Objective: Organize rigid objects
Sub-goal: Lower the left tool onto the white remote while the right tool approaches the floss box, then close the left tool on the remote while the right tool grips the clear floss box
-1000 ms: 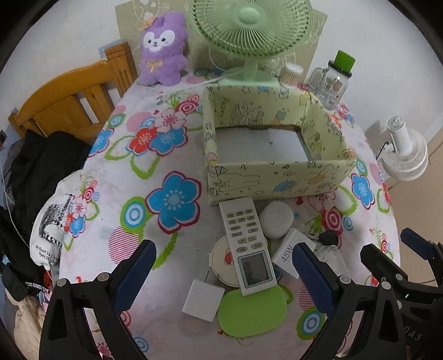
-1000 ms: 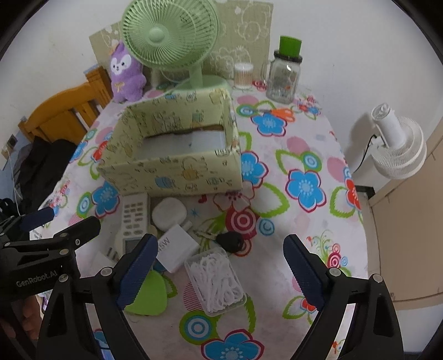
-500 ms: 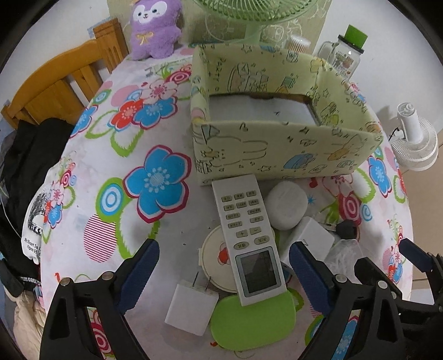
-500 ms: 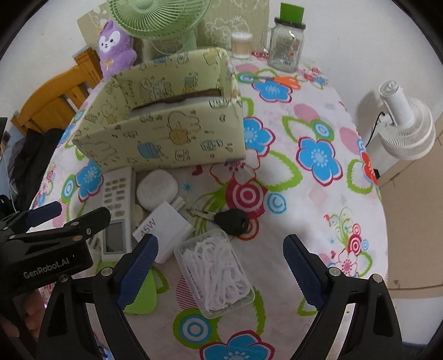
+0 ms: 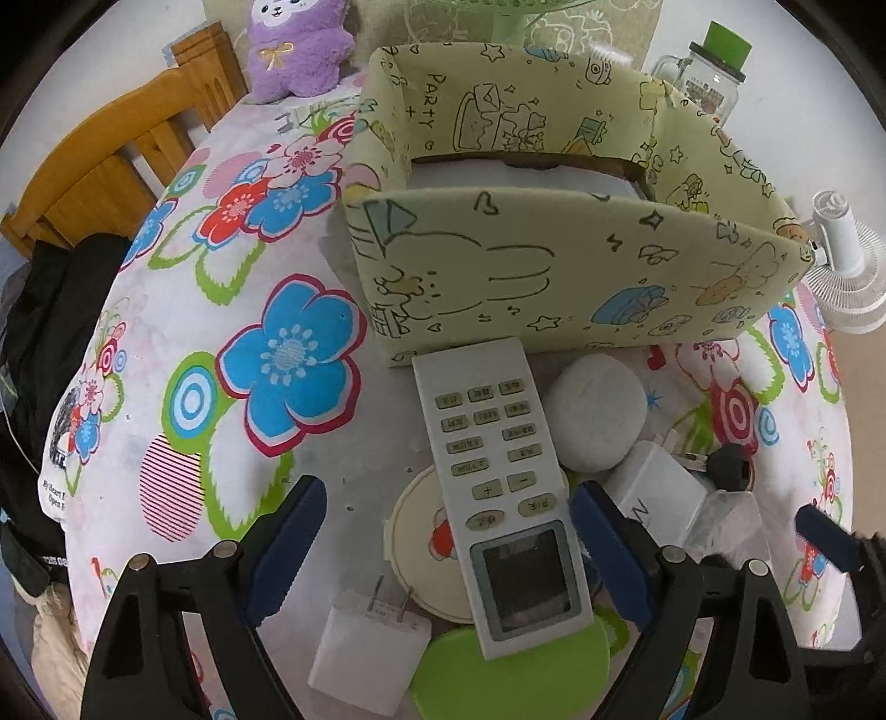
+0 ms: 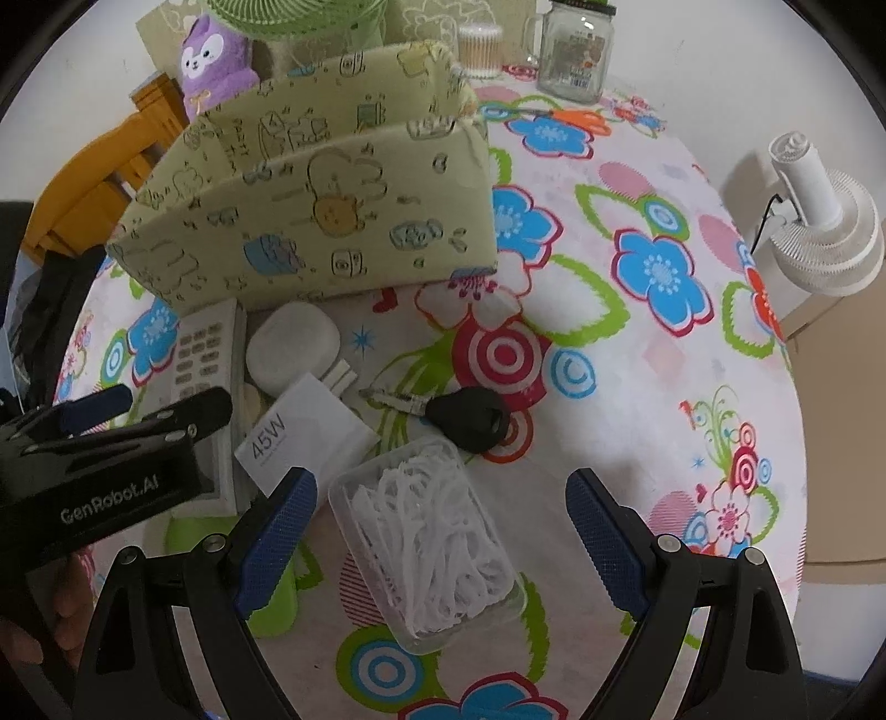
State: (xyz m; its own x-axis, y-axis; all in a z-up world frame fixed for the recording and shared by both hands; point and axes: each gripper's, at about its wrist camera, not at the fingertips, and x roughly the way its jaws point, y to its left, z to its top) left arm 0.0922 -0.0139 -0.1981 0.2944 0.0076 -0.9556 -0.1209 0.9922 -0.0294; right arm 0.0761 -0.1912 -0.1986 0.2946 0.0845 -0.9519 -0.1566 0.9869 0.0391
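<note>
A pale green cartoon-print box stands open on the flowered table. In front of it lie a white remote, a white oval case, a white 45W charger, a small white plug, a round cream lid, a green lid, a black key and a clear tub of white picks. My left gripper is open, its fingers either side of the remote's screen end. My right gripper is open around the tub.
A purple plush, a green fan base and a glass jar with a green lid stand behind the box. A wooden chair with dark clothes is at the left. A white fan stands beyond the table's right edge.
Both grippers have moved forward and down toward the pile. The left now straddles the remote, the right straddles the tub of picks. Both stayed open.
</note>
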